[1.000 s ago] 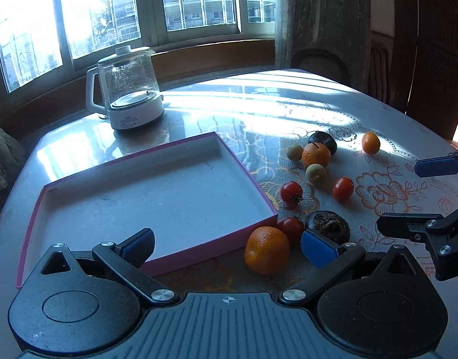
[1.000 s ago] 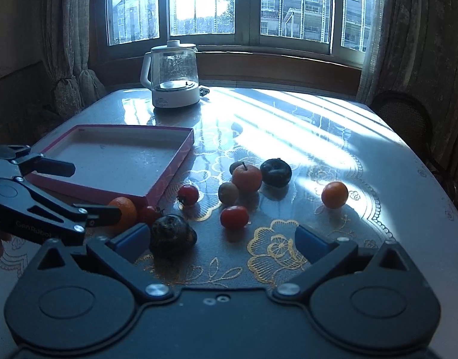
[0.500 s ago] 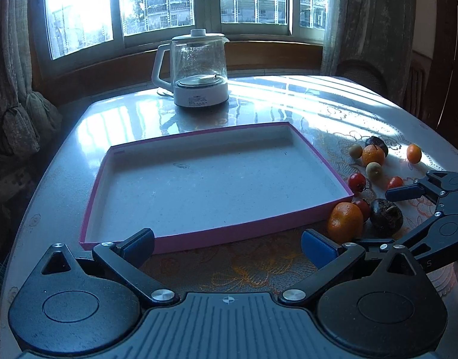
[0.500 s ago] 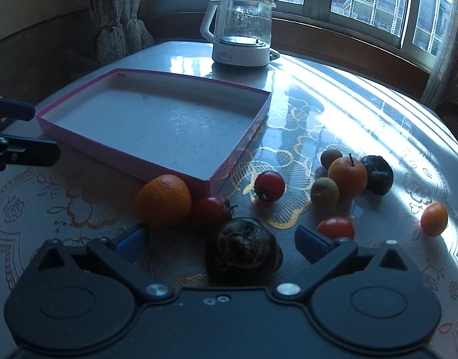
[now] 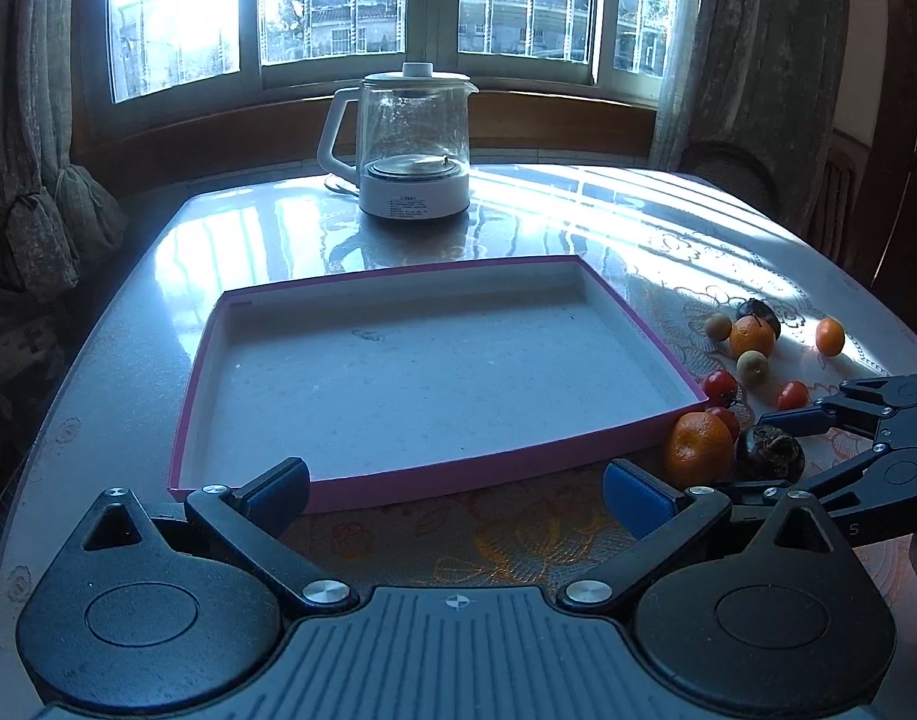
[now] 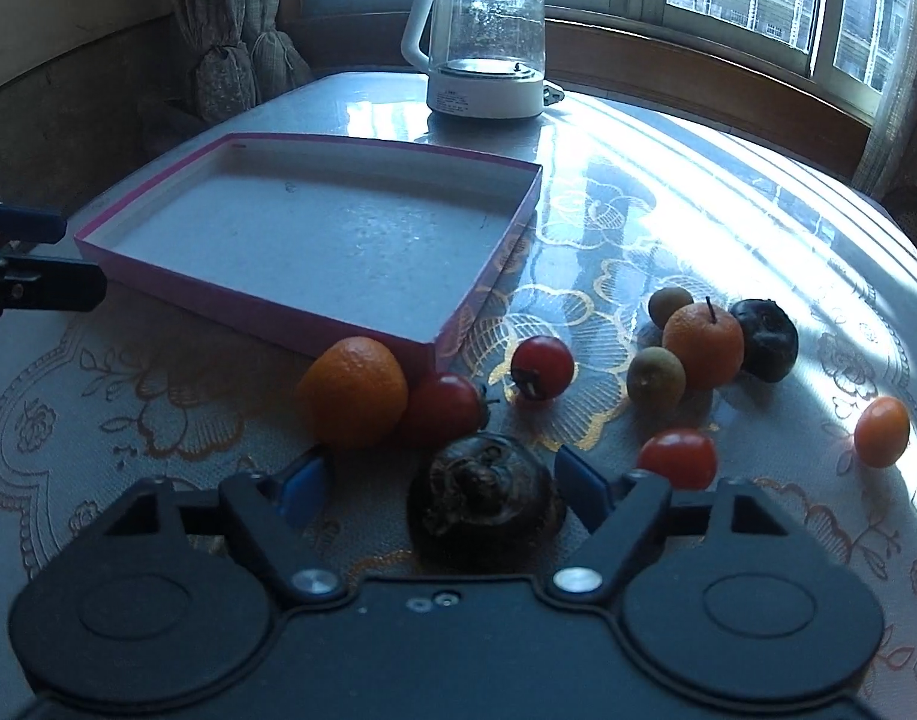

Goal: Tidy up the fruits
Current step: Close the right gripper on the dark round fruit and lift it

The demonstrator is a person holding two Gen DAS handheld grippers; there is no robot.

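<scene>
Home dining room: bay window (image 5: 350, 6), curtains (image 5: 32, 120), lace-clothed table (image 5: 518, 228), glass kettle (image 5: 413, 138), chair (image 5: 728, 174).

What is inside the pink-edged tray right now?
No fruit. The tray shows only its bare pale floor in both views. The near wall hides a thin strip of floor from the left wrist camera. All the fruit, including the large orange, lies on the table outside it.

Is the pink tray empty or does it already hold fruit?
Empty. The pink tray shows only its bare white floor in both views; all the fruit lies on the tablecloth outside it.
</scene>
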